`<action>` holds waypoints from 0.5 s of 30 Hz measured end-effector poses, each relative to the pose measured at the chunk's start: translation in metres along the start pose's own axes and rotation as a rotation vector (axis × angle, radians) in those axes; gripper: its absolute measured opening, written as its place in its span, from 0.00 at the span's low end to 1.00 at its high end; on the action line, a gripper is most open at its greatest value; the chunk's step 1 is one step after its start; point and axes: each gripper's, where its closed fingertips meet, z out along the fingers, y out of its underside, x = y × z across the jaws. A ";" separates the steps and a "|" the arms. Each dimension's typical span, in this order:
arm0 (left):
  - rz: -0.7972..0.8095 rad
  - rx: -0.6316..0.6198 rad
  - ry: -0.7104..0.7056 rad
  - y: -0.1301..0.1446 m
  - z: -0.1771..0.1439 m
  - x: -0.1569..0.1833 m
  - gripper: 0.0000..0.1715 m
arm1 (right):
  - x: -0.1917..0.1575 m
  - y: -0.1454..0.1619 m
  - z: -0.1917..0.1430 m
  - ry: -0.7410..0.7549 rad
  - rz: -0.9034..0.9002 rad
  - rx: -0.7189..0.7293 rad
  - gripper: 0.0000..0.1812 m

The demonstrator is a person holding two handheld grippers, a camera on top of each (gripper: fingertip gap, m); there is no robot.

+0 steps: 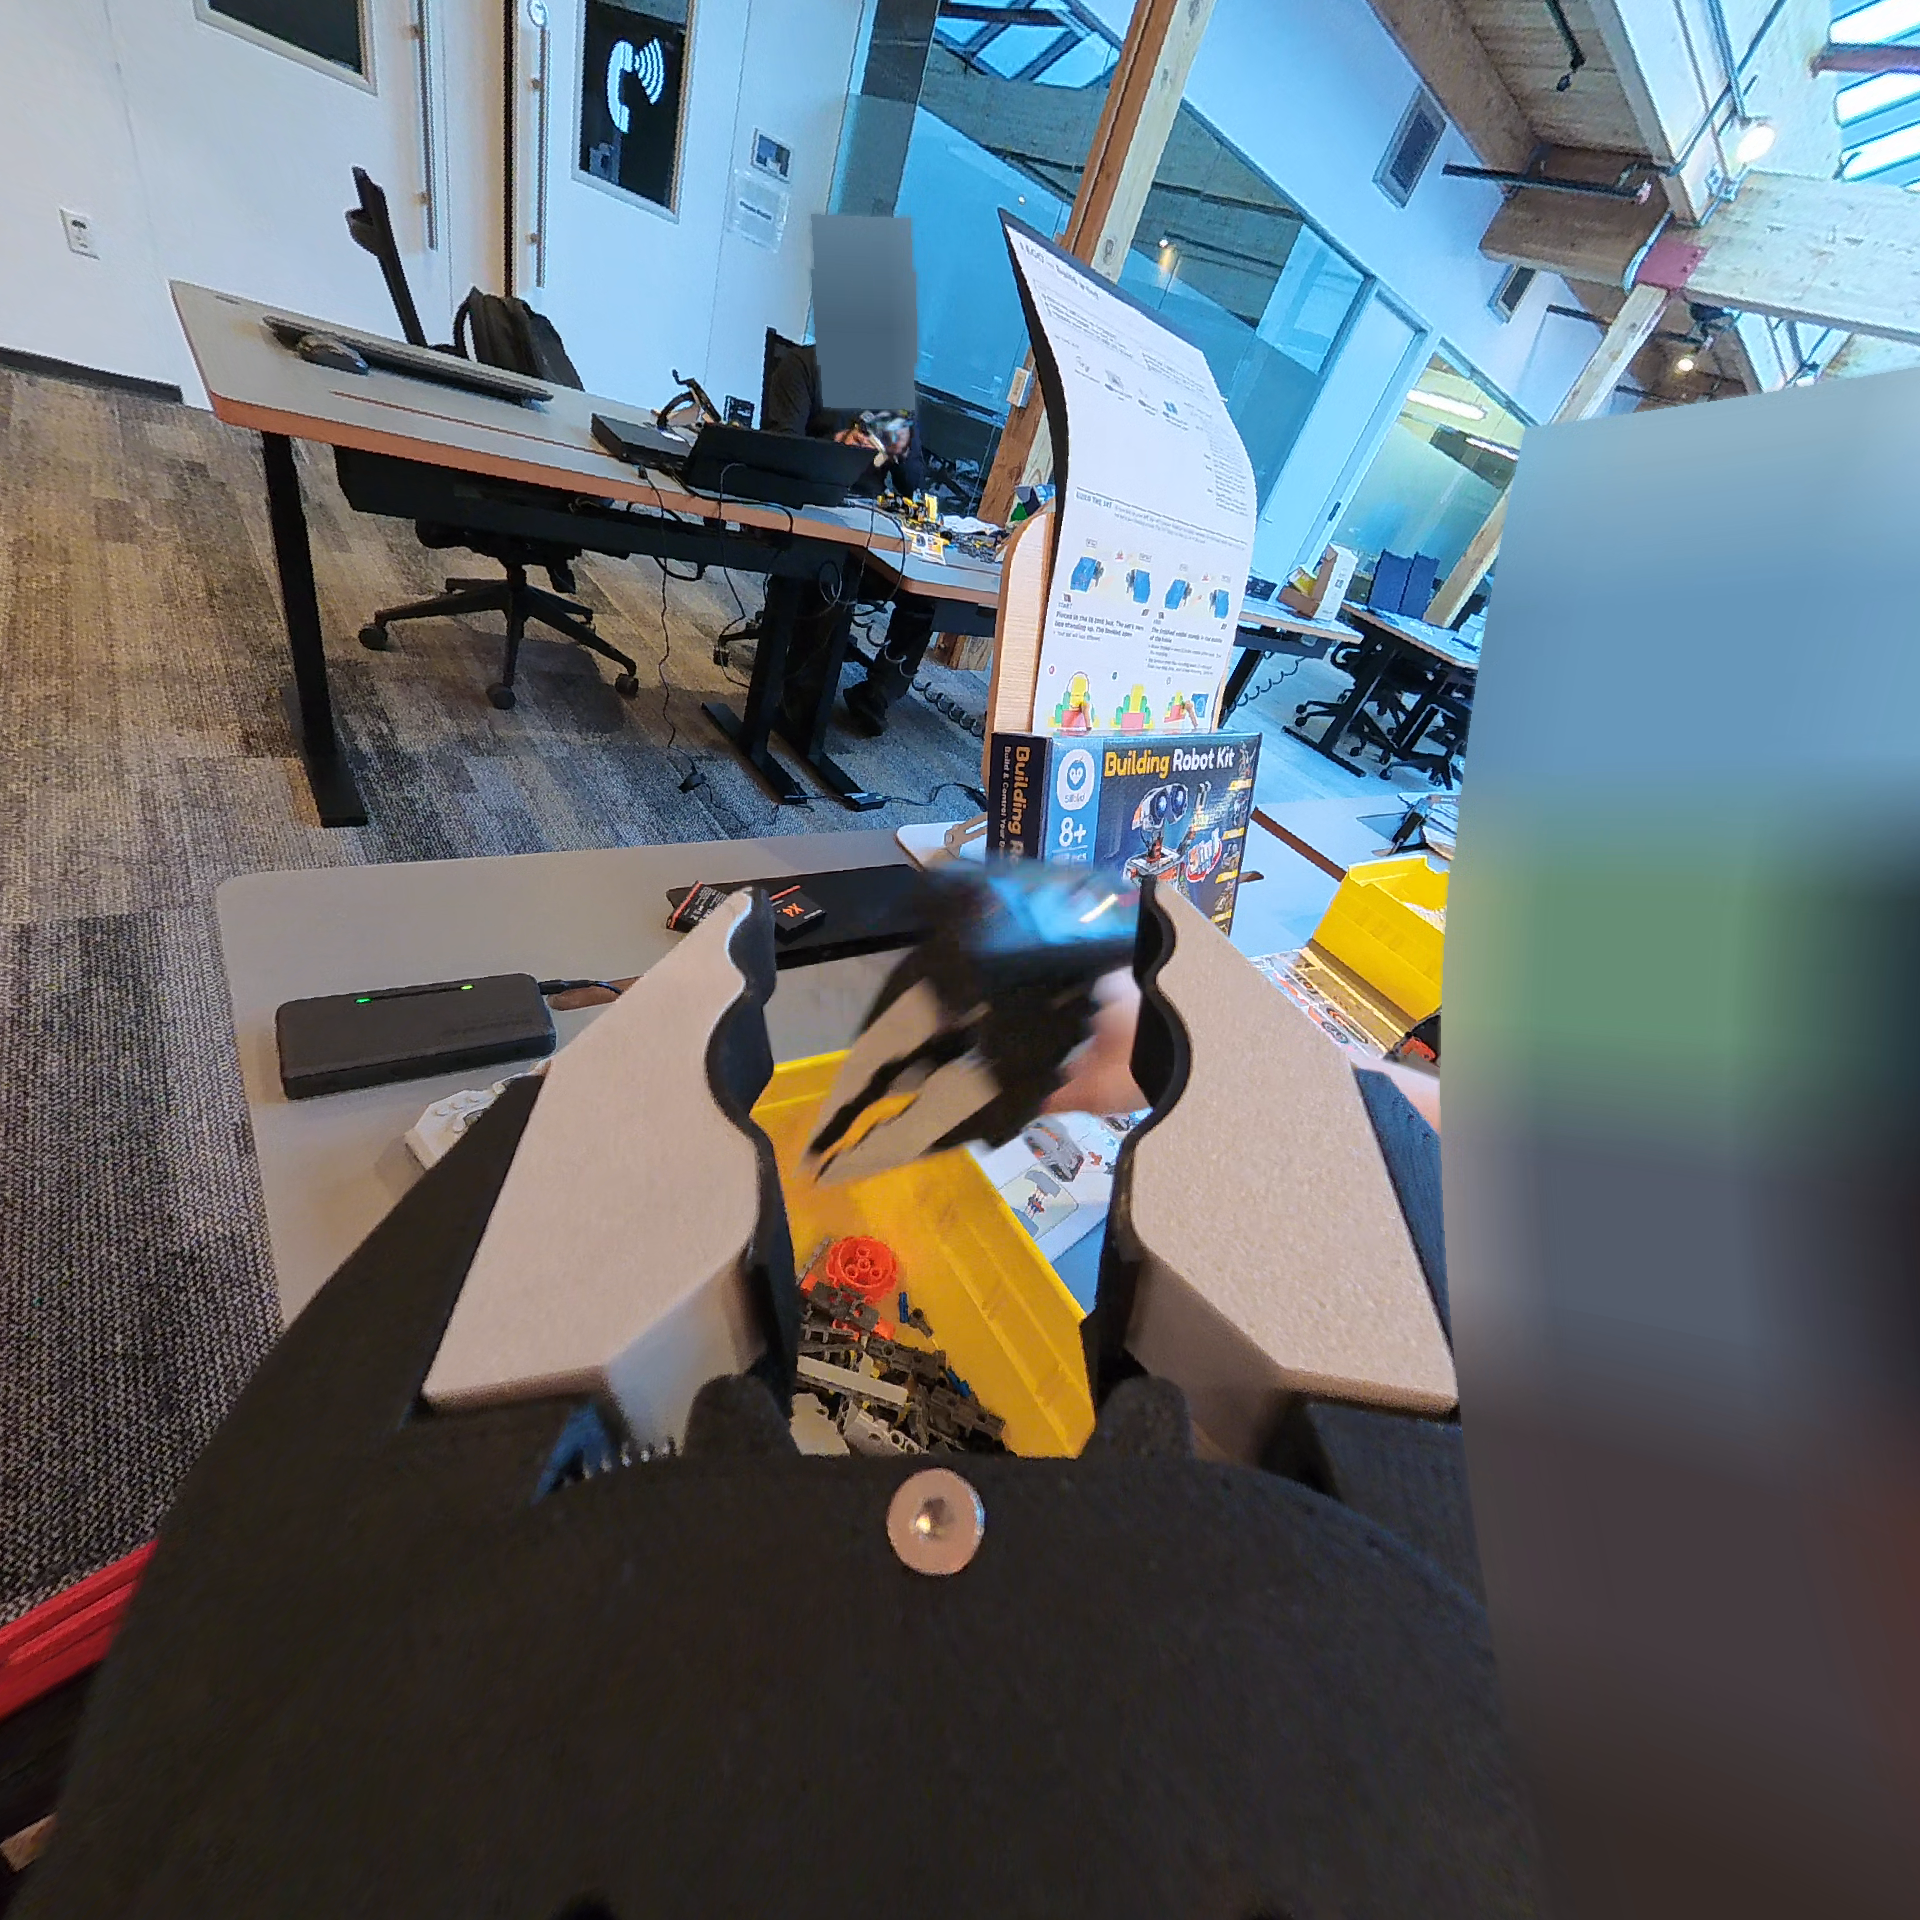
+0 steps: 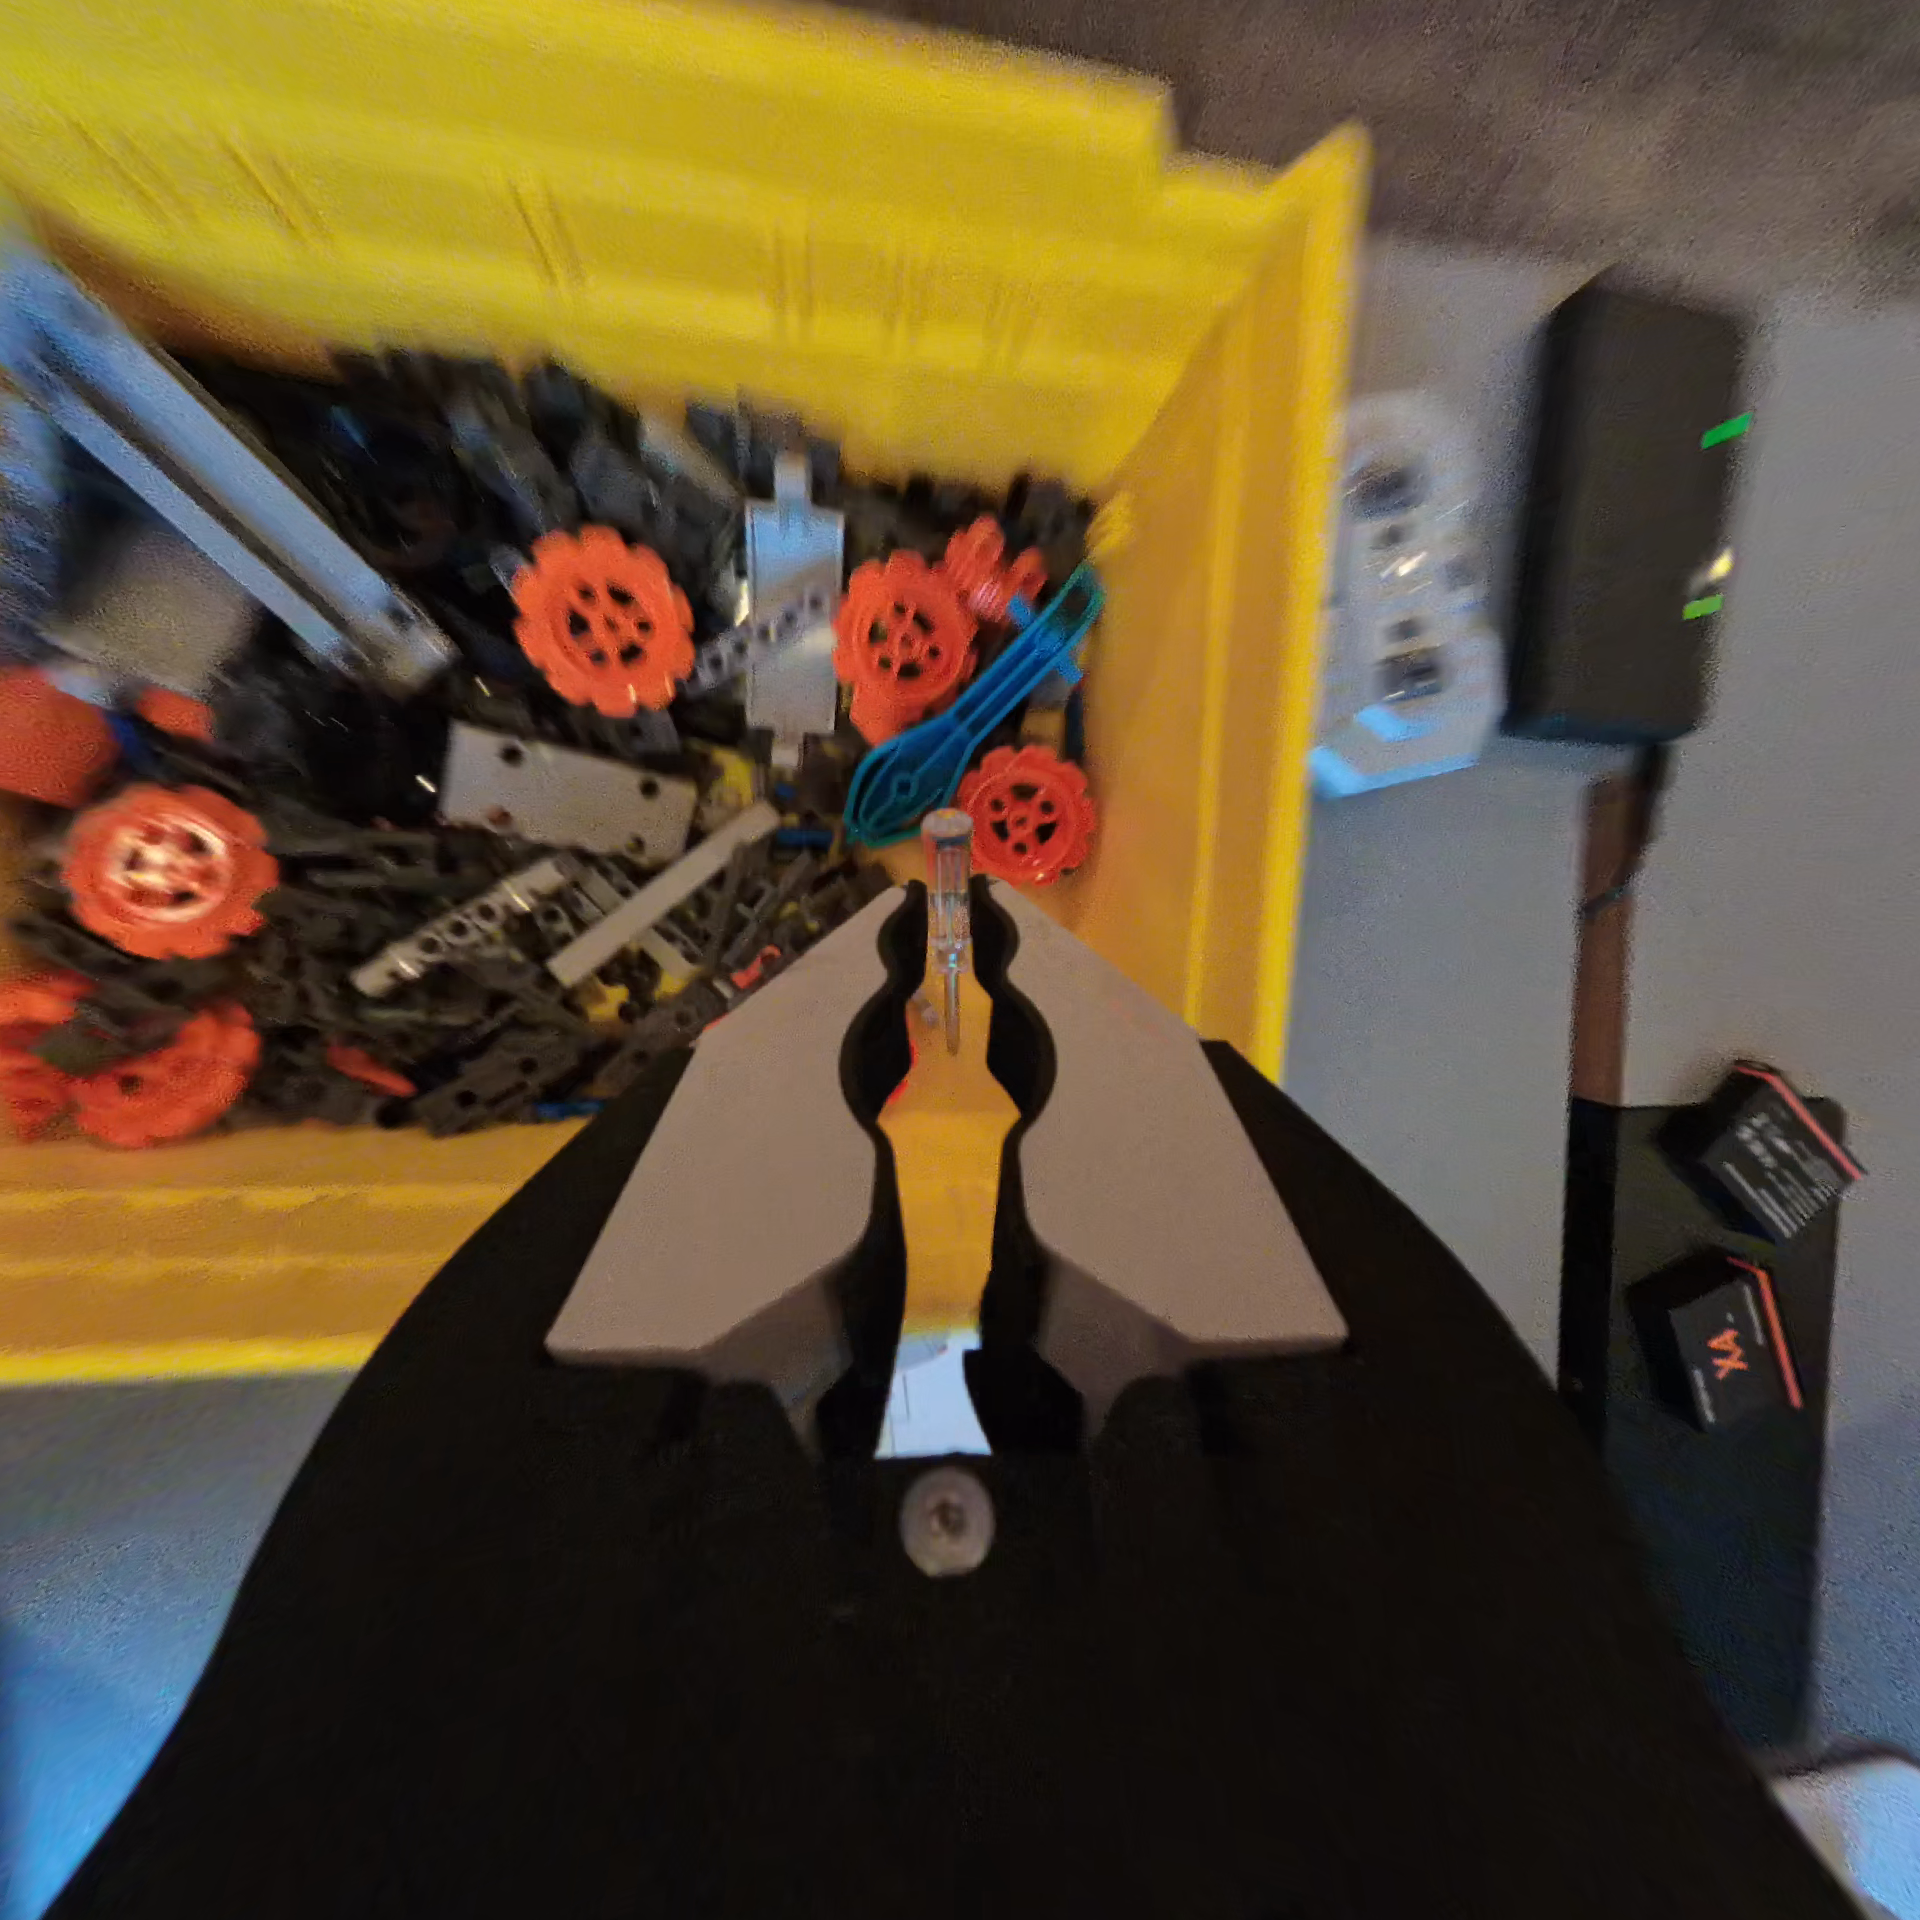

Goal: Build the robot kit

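While our right gripper [image 2: 945,894] pinches a small clear pin [image 2: 947,883] upright at its fingertips above the yellow parts bin [image 2: 1216,665], near the orange gears [image 2: 603,620], our left gripper [image 1: 951,935] hangs spread wide and empty over the same bin, leaving room.

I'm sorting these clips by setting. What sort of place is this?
Most likely an open-plan office or workshop: desks with office chairs, glass-walled rooms behind, and a yellow bin of building-kit parts on a grey table.
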 end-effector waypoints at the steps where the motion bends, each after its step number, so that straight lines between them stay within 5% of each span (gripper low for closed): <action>1: -0.002 0.002 0.000 0.000 0.000 0.000 0.39 | 0.003 -0.006 -0.022 0.020 0.040 0.128 0.03; 5: -0.002 0.003 -0.005 -0.001 0.003 -0.001 0.39 | 0.012 -0.008 -0.136 0.024 0.210 0.677 0.03; 9: 0.003 -0.021 -0.003 0.004 0.014 0.001 0.39 | 0.018 0.031 -0.269 -0.035 0.392 1.198 0.03; 15: 0.031 0.010 0.045 0.000 0.033 0.022 0.39 | -0.002 0.110 -0.404 0.030 0.438 1.603 0.03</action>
